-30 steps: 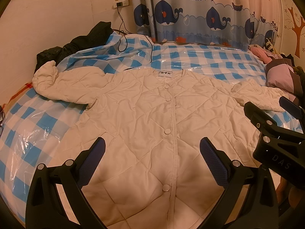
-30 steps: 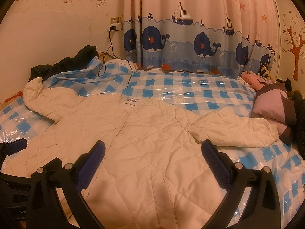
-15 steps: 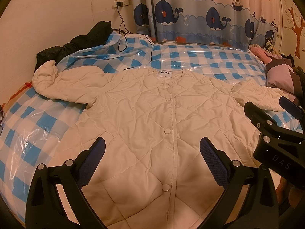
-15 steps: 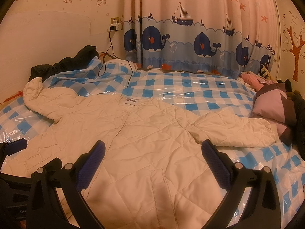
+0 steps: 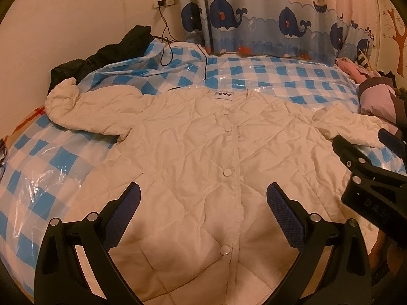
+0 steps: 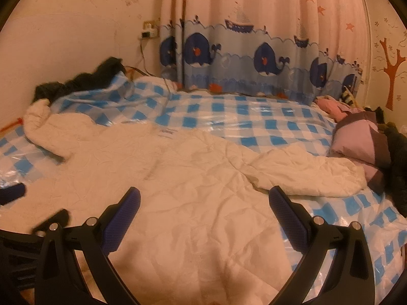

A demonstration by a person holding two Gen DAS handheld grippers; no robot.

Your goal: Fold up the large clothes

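From the left wrist camera, we see a cream quilted jacket (image 5: 203, 157) spread face up and buttoned on a bed covered with a blue-and-white checked plastic sheet (image 5: 267, 76). Its collar label points toward the whale-print curtain (image 5: 267, 23), and its hem lies nearest us. The left gripper (image 5: 203, 203) hovers above the lower front of the jacket, its two blue-padded fingers spread wide with nothing between them. One sleeve (image 5: 84, 111) stretches out to the left, its cuff curled beside a black garment (image 5: 106, 56) heaped against the wall. At the right edge we see part of the right gripper (image 5: 368, 162) from the side.

From the right wrist camera, we look across the jacket's right half. The right gripper (image 6: 203, 206) also has its fingers held apart and empty, above the jacket body. The other sleeve (image 6: 305, 175) lies out to the right, its cuff close to a pink and purple pillow (image 6: 361, 137).

We judge the jacket to be light, soft and puffy, so it should bend easily but may spring back out of a fold. The plastic sheet looks slick, so the jacket may slide when pulled. We would take hold at a cuff or at a hem corner, pinching both layers.
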